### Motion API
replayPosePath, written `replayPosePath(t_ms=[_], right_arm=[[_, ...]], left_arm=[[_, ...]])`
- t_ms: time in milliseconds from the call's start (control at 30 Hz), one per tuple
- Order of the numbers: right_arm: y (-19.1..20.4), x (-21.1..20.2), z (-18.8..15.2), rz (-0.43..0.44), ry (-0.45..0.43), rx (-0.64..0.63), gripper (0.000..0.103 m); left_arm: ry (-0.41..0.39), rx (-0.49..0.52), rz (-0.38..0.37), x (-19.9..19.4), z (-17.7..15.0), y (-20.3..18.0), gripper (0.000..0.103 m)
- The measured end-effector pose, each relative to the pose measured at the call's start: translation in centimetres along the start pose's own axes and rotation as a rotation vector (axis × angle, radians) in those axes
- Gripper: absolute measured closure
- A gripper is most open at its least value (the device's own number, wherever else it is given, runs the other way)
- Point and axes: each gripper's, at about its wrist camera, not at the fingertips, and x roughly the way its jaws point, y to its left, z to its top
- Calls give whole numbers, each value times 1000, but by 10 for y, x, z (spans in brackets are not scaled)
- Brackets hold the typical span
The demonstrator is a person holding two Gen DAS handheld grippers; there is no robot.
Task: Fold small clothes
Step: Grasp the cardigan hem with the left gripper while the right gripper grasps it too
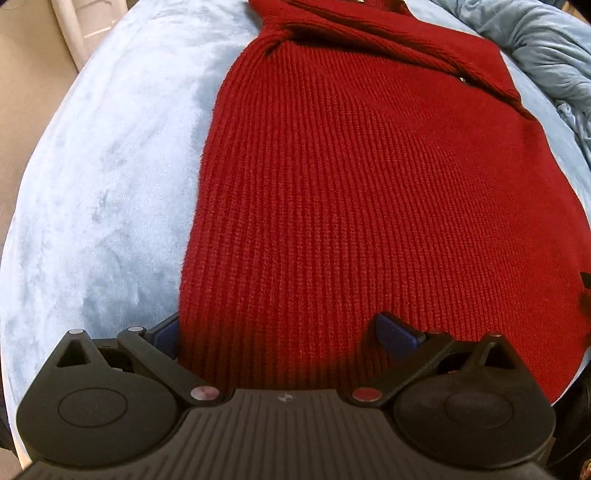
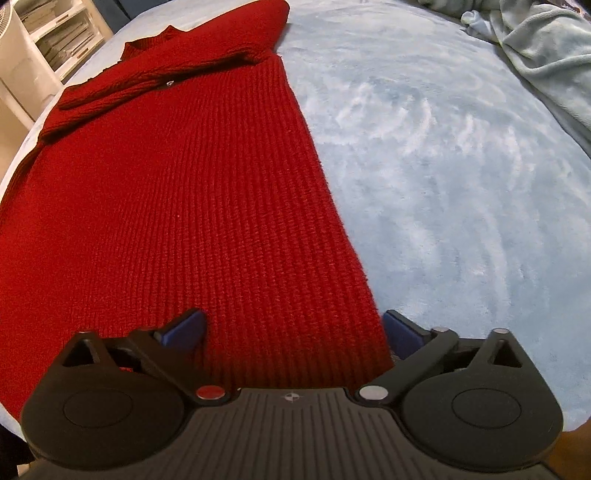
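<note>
1. The red sweater (image 1: 369, 184) lies flat on a pale blue blanket (image 1: 103, 192), apparently on a bed, its ribs running from near to far.
2. Done so far, as I judge it: both sleeves (image 2: 155, 85) are laid across the far part of the body, and the long sides look straight, so it already forms a narrow strip.
3. Left to do, by my reckoning: bring the near hem up toward the collar (image 2: 147, 42), perhaps more than once, for a compact stack.
4. The left tongs (image 1: 288, 332) stand wide apart at the near left corner, one pad off the knit on the blanket, the other over it. Nothing is clamped.
5. The right tongs (image 2: 295, 328) are likewise spread wide at the near right corner, straddling the sweater's right edge, gripping nothing.
6. Hidden: the near hem itself sits under both tool bodies, so whether the pads touch the cloth I cannot tell.
7. The collar is cut off in the left view and small in the right.
8. A crumpled blue cloth (image 1: 546, 55) lies far right, partly out of frame; I cannot tell what it is.
9. Pale shelves (image 2: 55, 33) stand far left, contents unclear.
</note>
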Motion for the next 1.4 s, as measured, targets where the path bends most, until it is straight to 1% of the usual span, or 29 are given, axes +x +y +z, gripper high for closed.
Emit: replayPosePath(t_ms=[67,100,133,167,200,233,267,300,333,400,467,533,600,667,800,867,967,1067,1133,1200,1333,1400], right_arm=[[1,-2,-2,-3,-4,-13,3],[2,-5,-2,-2,-9,-17,11],[2,-10,-2,2,-11,-18,29],[1,-17,-3,27,-10,-15,58],[-2,-22,-3,66,1,6,73],[-6,-26,-4,121,22,38,83],[-9,-29,-4,171,38,54,84],[-9,-32,-4,191,36,49,84],[-7,-35,-2,181,31,31,85],[-8,-43,3,158,20,43,86],[-12,-58,9,159,-9,67,86],[-15,-75,11,189,-39,60,86],[-14,-87,8,202,-57,41,86],[-17,-96,2,211,-65,42,87],[-21,-113,-17,222,-66,42,87],[-25,-119,-30,221,-50,60,87],[-32,-133,-50,229,-17,89,87],[-33,-157,-70,254,-14,87,87],[-34,-170,-80,275,-13,89,87],[-36,-178,-88,275,-2,82,87],[-37,-183,-90,274,16,110,86],[-38,-184,-83,288,14,141,86]], left_arm=[[7,-7,5,-1,2,-2,0],[10,-15,6,-3,1,-2,5],[7,-17,5,-7,1,-4,15],[-1,-14,4,-13,1,-6,24],[-9,-15,4,-19,1,-7,48],[-18,-25,-6,-25,1,-6,81],[-22,-50,-38,-31,2,-3,81],[-23,-88,-56,-34,2,1,81],[-22,-117,-60,-38,3,3,82],[-32,-139,-60,-46,4,4,82],[-56,-142,-67,-61,2,2,82],[-87,-137,-88,-77,-2,0,83],[-120,-119,-111,-92,-7,-4,83],[-133,-101,-116,-101,-16,-10,83],[-119,-77,-121,-111,-38,-13,83],[-107,-82,-125,-115,-51,-11,83],[-81,-85,-140,-121,-77,-6,83],[-73,-78,-151,-132,-105,-4,83],[-65,-90,-162,-137,-118,-1,83],[-50,-107,-165,-141,-129,0,83],[-33,-117,-173,-147,-133,6,83],[-33,-124,-184,-149,-124,6,83]])
